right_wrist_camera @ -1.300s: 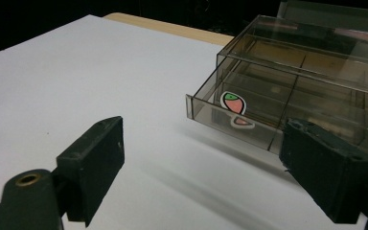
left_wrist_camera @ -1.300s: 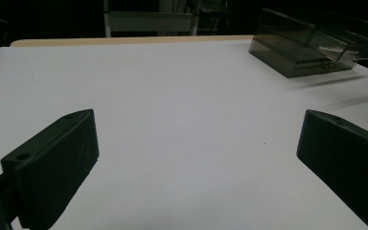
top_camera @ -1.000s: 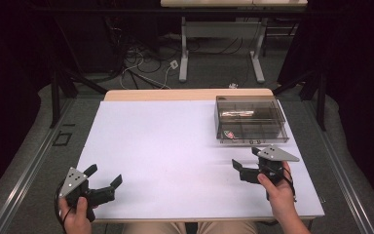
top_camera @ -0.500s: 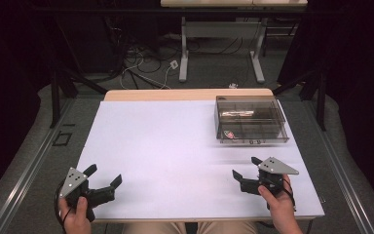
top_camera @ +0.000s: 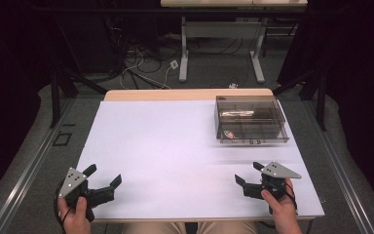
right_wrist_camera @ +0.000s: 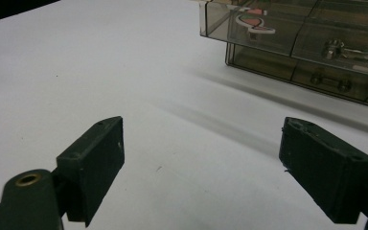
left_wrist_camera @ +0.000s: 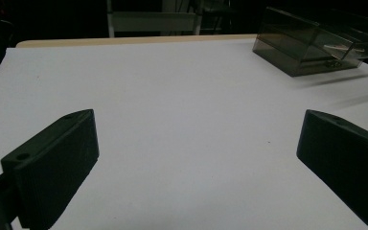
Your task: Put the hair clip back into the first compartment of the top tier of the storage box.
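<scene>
Both grippers sit wide open, nothing held. High view: left gripper at the near-left table edge, right gripper near-right. We see the smoky clear box ahead of the right one, far right, long axis across the table; right is clearly nearer. Left gripper view: box far off, upper right. Right gripper view: box ahead-right; compartments hold a red-green item and small metal parts, kind unclear to us.
</scene>
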A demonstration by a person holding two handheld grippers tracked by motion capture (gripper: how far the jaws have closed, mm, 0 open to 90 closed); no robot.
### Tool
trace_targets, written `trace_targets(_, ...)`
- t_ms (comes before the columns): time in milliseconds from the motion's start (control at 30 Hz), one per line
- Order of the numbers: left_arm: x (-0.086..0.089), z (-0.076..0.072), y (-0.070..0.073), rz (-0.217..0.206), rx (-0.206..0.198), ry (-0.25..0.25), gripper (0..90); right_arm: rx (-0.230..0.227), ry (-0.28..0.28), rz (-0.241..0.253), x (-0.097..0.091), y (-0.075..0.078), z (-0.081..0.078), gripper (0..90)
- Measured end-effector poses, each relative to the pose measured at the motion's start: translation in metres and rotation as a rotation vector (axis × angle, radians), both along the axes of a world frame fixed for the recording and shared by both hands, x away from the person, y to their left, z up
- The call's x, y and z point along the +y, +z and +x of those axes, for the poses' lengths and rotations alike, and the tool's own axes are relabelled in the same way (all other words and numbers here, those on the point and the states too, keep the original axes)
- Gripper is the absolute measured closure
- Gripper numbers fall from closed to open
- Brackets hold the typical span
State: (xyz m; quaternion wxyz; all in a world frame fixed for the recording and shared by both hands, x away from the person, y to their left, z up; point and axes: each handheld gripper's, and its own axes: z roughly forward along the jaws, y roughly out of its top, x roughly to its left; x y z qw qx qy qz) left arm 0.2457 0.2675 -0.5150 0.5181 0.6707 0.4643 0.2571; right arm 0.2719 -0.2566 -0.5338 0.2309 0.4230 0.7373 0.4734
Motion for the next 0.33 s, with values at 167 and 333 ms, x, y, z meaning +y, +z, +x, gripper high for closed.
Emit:
trace_targets(167,0.0004,0.0003,0.0001,0.000,-0.001,0.001,0.7,-0.013,0.001,0.013,-0.0019,-0.0025,0.0002,15.2)
trace_targets(333,0.0005,0.0005,0.0002,0.000,0.001,0.001,0.7,-0.006,0.000,0.021,-0.0027,-0.0040,0.0003,15.2)
